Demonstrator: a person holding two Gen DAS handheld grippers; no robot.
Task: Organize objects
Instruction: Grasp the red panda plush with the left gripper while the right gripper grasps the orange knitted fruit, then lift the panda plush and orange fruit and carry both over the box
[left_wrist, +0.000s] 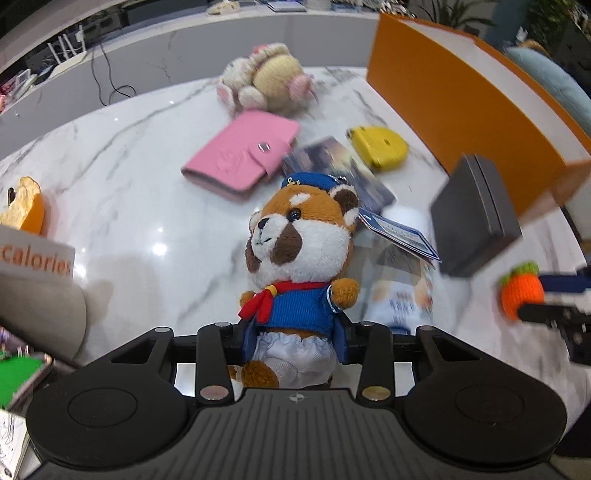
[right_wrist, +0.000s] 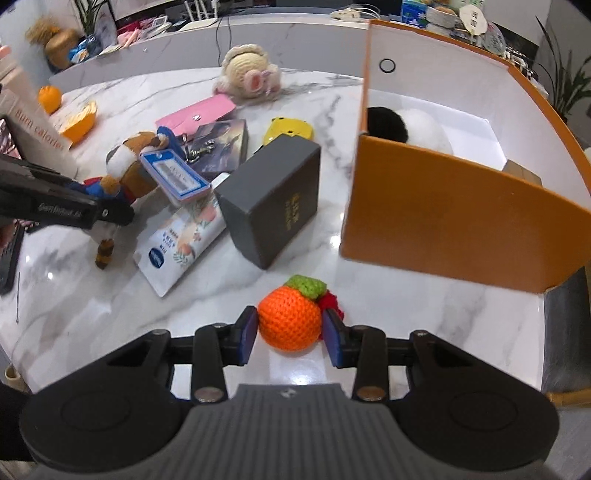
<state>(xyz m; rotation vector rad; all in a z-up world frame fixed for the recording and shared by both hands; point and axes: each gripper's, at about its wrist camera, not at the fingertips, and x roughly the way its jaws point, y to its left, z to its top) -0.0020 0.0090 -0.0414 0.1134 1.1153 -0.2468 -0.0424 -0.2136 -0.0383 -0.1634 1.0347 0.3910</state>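
My left gripper (left_wrist: 293, 343) is shut on a red panda plush (left_wrist: 299, 258) in a blue sailor suit, its pads pressing the plush at the waist. Seen from the right wrist, the same plush (right_wrist: 129, 166) hangs from the left gripper (right_wrist: 110, 214) with a tag over it. Between the blue pads of my right gripper (right_wrist: 290, 332) sits a crocheted orange (right_wrist: 290, 319) with a green leaf, and the gripper is shut on it. An orange box (right_wrist: 461, 221) with a white inside stands open at the right, and a black-and-white plush (right_wrist: 402, 127) lies in it.
On the marble table (right_wrist: 92, 314) lie a grey box (right_wrist: 273, 199), a pink wallet (right_wrist: 195, 114), a yellow case (right_wrist: 288, 129), a dark card pack (right_wrist: 221, 147), a white pouch (right_wrist: 181, 240) and a cream crocheted doll (right_wrist: 251, 74). Orange fruit pieces (right_wrist: 79, 120) sit far left.
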